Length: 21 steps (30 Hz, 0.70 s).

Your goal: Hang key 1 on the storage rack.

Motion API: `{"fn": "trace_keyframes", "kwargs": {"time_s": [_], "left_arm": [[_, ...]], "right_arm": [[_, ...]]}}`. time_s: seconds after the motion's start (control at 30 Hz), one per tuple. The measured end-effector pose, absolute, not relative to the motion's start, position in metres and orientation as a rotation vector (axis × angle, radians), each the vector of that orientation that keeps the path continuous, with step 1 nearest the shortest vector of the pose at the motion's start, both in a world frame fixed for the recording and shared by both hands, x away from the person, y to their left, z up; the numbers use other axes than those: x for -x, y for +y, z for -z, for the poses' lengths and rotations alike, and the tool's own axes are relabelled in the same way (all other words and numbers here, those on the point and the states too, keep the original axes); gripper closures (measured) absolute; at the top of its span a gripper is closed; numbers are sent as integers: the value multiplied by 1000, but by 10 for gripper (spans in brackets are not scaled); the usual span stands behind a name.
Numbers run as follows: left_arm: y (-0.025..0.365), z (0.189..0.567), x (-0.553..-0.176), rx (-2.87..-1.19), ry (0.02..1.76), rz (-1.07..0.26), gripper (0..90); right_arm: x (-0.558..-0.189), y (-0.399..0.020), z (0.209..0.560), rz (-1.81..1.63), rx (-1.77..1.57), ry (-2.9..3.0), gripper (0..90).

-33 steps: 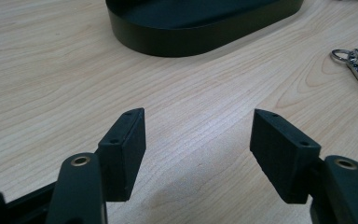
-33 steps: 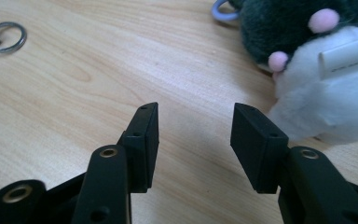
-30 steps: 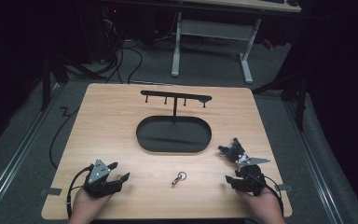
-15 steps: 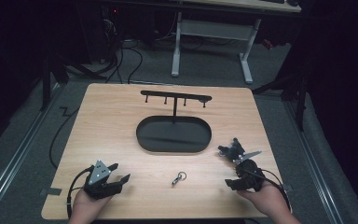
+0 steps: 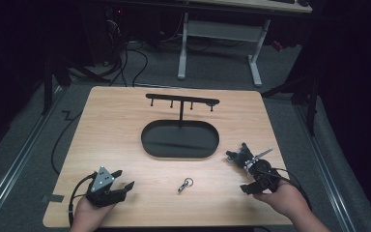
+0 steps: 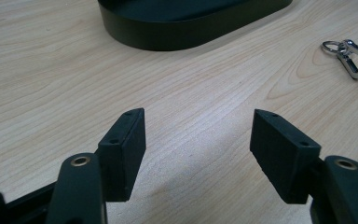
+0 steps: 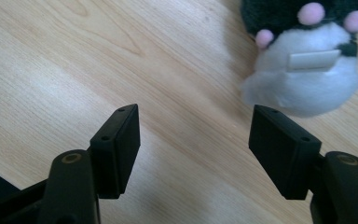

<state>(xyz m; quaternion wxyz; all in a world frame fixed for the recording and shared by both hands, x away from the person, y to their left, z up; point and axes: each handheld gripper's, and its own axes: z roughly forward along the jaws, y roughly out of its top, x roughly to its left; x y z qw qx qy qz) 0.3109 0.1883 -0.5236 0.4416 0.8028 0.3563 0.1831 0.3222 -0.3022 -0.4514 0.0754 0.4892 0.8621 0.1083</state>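
Two grippers on the tabletop (image 5: 125,125), left gripper (image 6: 198,140) fingers spread and empty, right gripper (image 7: 196,140) fingers just opening, plush toy (image 7: 303,79) just beyond them, metal clasp (image 6: 349,53) ahead of the left fingers.

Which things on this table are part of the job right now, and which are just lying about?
In hand: plush toy, just ahead of the right gripper, whose jaws have just been opening with nothing between them.
Lying about, probably: metal clasp, black hook stand.

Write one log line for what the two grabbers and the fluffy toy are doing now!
left gripper: open, empty | right gripper: jaws just opening, empty | plush toy: on table, beyond right jaw
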Motion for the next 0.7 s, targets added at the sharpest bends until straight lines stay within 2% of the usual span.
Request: {"fn": "trace_keyframes", "kwargs": {"time_s": [0.2,0.43,0.7], "left_arm": [[187,524,-311,-2002,882,-448,364],[188,525,-311,-1998,886,-446,363],[188,525,-311,-1995,886,-446,363]], "right_arm": [[-329,-310,445,-263,-1490,2595,249],[-340,-320,441,-283,-1550,2565,191],[-356,-326,442,-272,-1555,2588,185]]}}
